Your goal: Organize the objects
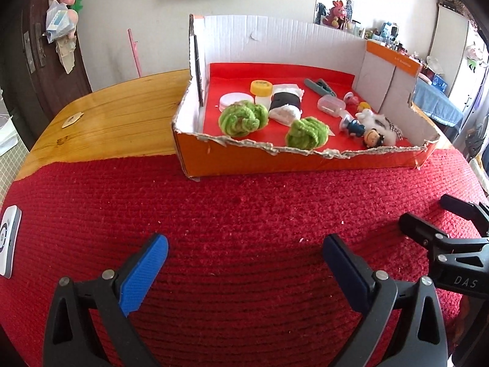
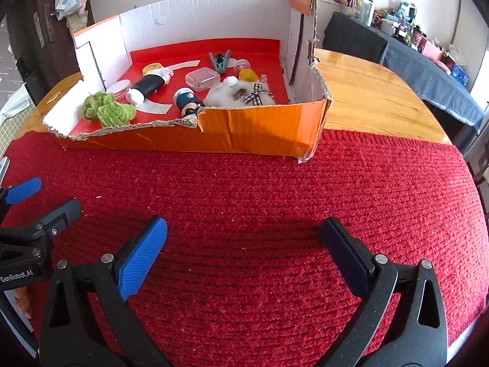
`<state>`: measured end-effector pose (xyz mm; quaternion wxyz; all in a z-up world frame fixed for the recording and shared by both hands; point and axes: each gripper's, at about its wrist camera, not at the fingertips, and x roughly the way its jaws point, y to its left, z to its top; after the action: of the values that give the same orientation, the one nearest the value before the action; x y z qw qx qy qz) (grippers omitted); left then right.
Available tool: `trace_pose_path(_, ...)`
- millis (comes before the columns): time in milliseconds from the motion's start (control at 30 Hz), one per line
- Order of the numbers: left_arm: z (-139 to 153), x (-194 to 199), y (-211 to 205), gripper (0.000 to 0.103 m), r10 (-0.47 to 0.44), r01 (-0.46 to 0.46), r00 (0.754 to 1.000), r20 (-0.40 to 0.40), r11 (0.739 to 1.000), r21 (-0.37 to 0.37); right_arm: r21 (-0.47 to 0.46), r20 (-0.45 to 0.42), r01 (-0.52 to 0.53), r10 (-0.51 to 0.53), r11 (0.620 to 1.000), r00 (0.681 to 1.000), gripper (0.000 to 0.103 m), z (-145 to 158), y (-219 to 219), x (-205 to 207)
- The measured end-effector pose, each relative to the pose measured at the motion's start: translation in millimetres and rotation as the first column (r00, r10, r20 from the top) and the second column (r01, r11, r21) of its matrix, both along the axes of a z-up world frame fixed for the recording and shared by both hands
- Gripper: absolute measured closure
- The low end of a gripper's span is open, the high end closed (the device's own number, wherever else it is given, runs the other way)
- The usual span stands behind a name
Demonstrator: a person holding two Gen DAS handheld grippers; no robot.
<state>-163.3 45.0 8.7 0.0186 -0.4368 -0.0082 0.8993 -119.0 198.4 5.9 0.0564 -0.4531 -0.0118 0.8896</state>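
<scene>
An orange cardboard box (image 1: pixel 275 160) with a red floor stands on the red knitted mat (image 1: pixel 244 214). Inside lie two green yarn balls (image 1: pixel 241 118) (image 1: pixel 307 133), a black-and-white roll (image 1: pixel 285 102), a yellow-lidded jar (image 1: pixel 261 88), a clear case (image 1: pixel 330 105) and small figurines (image 1: pixel 371 137). My left gripper (image 1: pixel 244 252) is open over the bare mat in front of the box, nothing between its blue pads. In the right wrist view the same box (image 2: pixel 259 134) sits ahead, and my right gripper (image 2: pixel 243 238) is open and empty too.
A wooden table (image 1: pixel 122 116) carries the mat. A white device (image 1: pixel 7 240) lies at the mat's left edge. The right gripper's fingers (image 1: pixel 428 229) show at the right of the left wrist view. A cluttered side table (image 2: pixel 428 58) stands at the back right.
</scene>
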Motion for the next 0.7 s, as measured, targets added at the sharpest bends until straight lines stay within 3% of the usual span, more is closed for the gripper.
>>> trace_pose_path(700, -1.1, -3.7, -2.9, 0.000, 0.033, -0.033, 0.999, 0.007, 0.999, -0.009, -0.002, 0.000, 0.006, -0.006, 1.000, 1.000, 0.000, -0.8, 3.7, -1.3)
